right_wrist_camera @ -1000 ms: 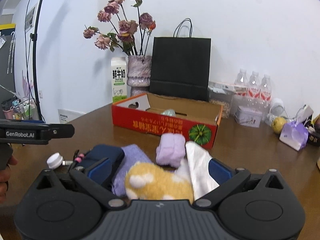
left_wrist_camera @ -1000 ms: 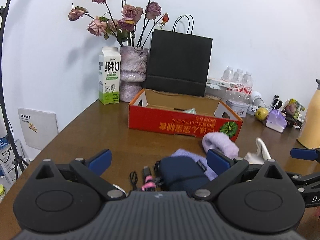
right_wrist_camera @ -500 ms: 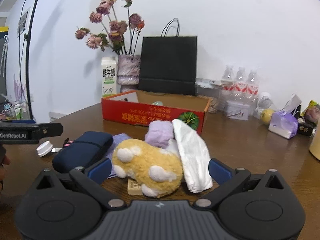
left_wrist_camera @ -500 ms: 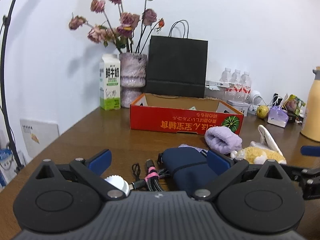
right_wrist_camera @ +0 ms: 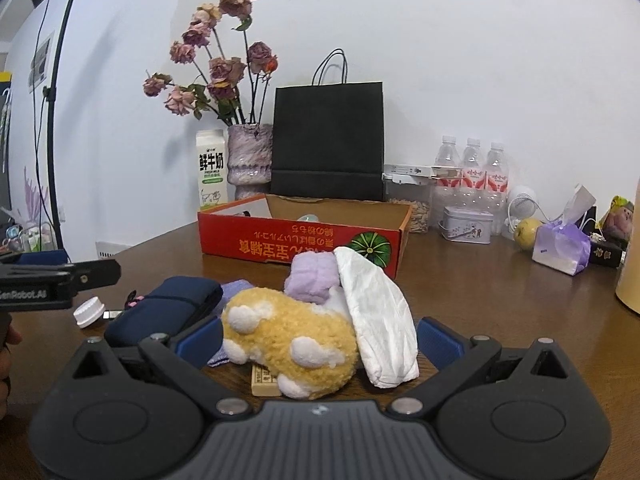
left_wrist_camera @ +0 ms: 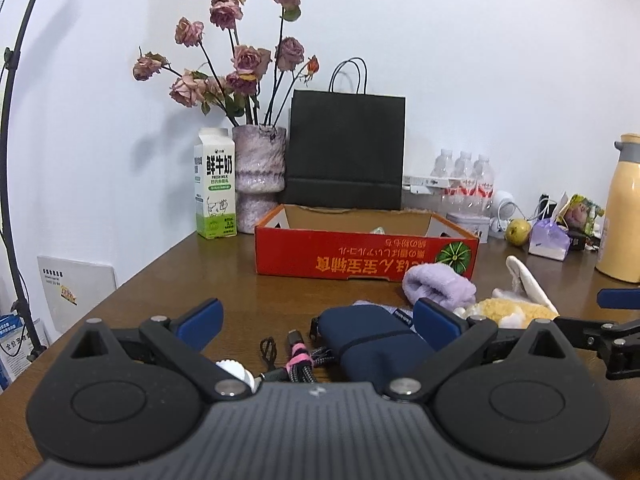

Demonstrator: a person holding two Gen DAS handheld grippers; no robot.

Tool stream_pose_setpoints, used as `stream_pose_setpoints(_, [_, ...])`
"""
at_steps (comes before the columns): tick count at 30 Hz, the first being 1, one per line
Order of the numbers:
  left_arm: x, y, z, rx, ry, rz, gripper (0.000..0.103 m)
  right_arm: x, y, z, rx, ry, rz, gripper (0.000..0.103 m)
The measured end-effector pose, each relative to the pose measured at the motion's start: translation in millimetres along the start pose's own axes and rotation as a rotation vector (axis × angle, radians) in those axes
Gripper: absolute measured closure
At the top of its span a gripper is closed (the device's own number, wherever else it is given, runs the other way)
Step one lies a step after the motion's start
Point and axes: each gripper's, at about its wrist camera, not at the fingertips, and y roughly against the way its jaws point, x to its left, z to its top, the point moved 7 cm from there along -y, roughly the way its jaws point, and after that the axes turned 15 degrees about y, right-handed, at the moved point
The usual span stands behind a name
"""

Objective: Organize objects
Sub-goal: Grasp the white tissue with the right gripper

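A: What lies ahead of the left gripper (left_wrist_camera: 316, 322)?

B: Its jaws stand wide with nothing in them. A navy pouch (left_wrist_camera: 372, 340) lies between the fingers toward 1 o'clock, touching a bundle of braided cables (left_wrist_camera: 300, 364) at 12 and a white bottle cap (left_wrist_camera: 236, 370) at 11.

A: And the right gripper (right_wrist_camera: 320, 338)?

B: Also spread wide and empty. A yellow plush toy (right_wrist_camera: 288, 340) fills the gap, lying on a small tan block (right_wrist_camera: 264, 384), with a white folded cloth (right_wrist_camera: 380, 320) leaning on it at 1 o'clock and a lilac rolled towel (right_wrist_camera: 314, 278) behind.

A: Anything beyond?

B: At 12 o'clock the red cardboard box (right_wrist_camera: 300, 240) sits open on the worktop (right_wrist_camera: 500, 300). Behind it are a black paper bag (right_wrist_camera: 328, 140), a vase of dried roses (right_wrist_camera: 248, 156) and a milk carton (right_wrist_camera: 210, 168). Water bottles (right_wrist_camera: 472, 172), a tin (right_wrist_camera: 466, 224) and a green apple (right_wrist_camera: 528, 232) crowd 2 o'clock.
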Motion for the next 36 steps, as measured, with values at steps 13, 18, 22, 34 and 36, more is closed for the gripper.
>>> stream_pose_setpoints(13, [16, -6, 2, 0.046, 0.079, 0.025, 0.0, 5, -13, 2, 0.027, 0.022, 0.009, 0.0])
stream_pose_setpoints(18, [27, -12, 1, 0.081, 0.137, 0.037, 0.0, -26, -25, 5, 0.041, -0.096, -0.021, 0.0])
stream_pose_setpoints(22, [28, -13, 0, 0.091, 0.142, 0.037, 0.0, -56, -48, 8, 0.078, -0.151, -0.033, 0.0])
stream_pose_setpoints(34, [30, -16, -2, 0.119, 0.163, 0.039, 0.0, -74, -92, -29, 0.168, -0.468, 0.273, 0.016])
stream_pose_setpoints(36, [32, -17, -2, 0.123, 0.175, 0.042, 0.0, -72, -91, -29, 0.152, -0.49, 0.303, 0.025])
